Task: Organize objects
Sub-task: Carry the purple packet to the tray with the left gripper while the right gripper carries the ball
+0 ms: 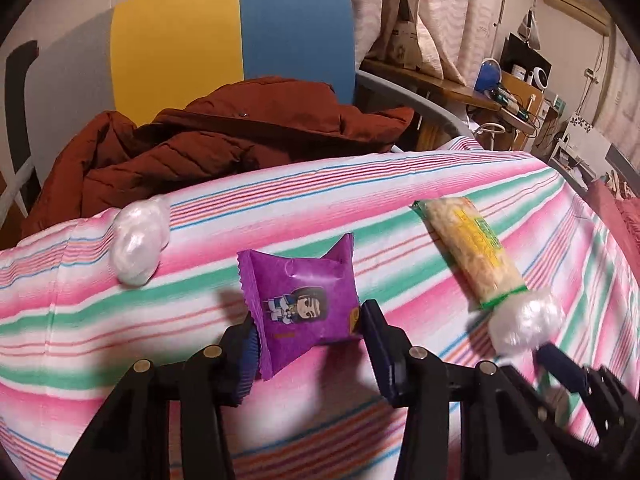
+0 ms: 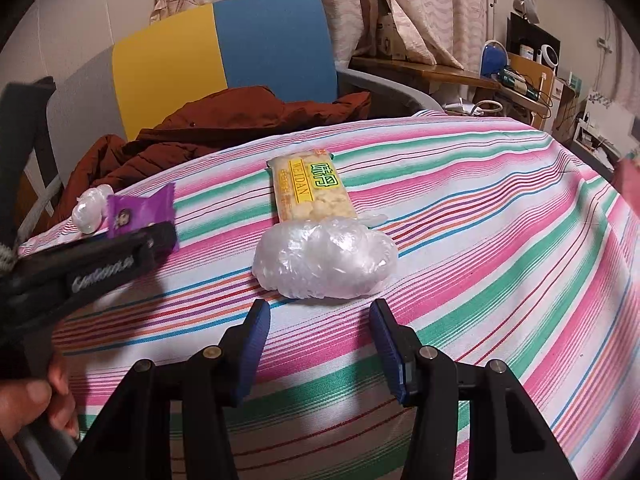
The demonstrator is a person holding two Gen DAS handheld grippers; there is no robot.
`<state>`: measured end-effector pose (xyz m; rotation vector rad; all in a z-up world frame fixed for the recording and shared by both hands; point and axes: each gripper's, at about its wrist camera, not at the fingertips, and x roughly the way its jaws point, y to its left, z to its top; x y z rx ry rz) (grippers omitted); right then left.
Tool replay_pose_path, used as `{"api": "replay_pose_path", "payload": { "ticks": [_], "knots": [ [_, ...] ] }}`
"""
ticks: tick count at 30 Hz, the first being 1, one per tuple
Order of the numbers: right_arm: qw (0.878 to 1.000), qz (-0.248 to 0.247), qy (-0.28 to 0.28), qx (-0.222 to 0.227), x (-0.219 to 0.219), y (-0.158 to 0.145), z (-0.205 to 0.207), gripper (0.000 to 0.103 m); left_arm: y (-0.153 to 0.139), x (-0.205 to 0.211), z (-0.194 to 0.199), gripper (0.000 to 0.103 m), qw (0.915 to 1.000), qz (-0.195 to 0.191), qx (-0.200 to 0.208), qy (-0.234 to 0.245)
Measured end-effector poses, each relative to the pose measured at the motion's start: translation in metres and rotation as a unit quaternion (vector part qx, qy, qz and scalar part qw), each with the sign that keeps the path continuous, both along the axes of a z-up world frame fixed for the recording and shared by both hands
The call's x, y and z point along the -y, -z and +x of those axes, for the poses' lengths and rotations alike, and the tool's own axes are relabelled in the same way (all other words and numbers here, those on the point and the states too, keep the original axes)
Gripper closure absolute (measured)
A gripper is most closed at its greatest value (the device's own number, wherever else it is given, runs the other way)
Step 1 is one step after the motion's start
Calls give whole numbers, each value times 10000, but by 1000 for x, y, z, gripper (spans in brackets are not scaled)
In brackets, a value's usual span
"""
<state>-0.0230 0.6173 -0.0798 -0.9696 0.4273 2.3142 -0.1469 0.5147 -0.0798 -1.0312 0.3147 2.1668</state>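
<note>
Purple packet [image 1: 306, 300]: between your left gripper's [image 1: 310, 338] fingers, both pads against its sides, lower edge lifted off the striped cloth [image 1: 400, 184].
Left fingers: pinching that packet.
Right gripper [image 2: 320, 340]: fingers spread, nothing between them.
Crumpled plastic bag [image 2: 326, 262]: just ahead of your right fingertips, touching the yellow snack bar [image 2: 310, 190] beyond it.
Small plastic wad [image 1: 138, 242]: ahead-left of your left fingers, near the cloth's edge.
</note>
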Motion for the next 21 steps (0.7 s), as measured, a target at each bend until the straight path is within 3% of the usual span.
{"api": "replay_pose_path", "payload": {
  "ticks": [3, 5, 7, 9, 15, 18, 21],
  "knots": [
    [9999, -2, 91, -78, -2, -2, 5, 46, -1, 17, 6, 56, 9999, 133, 39, -86],
    [9991, 22, 256, -350, -4, -8, 16, 36, -2, 29, 9, 57, 9995, 257, 85, -166],
    [9973, 90, 362, -632, -4, -16, 26, 18, -2, 40, 11, 57, 9990, 347, 129, -252],
    [9970, 111, 216, -738, -2, -23, 25, 12, -1, 45, 13, 57, 9988, 380, 145, -276],
    [9992, 217, 98, -316, -10, -25, -13, 13, 0, 47, 23, 57, 9994, 261, -31, -231],
    [9999, 12, 164, -18, -18, -12, -25, 31, 0, 48, 24, 57, 9994, 268, -38, -233],
    [9998, -95, 188, 34, -23, -3, -24, 31, 1, 48, 23, 57, 9993, 285, -28, -230]
  ]
}}
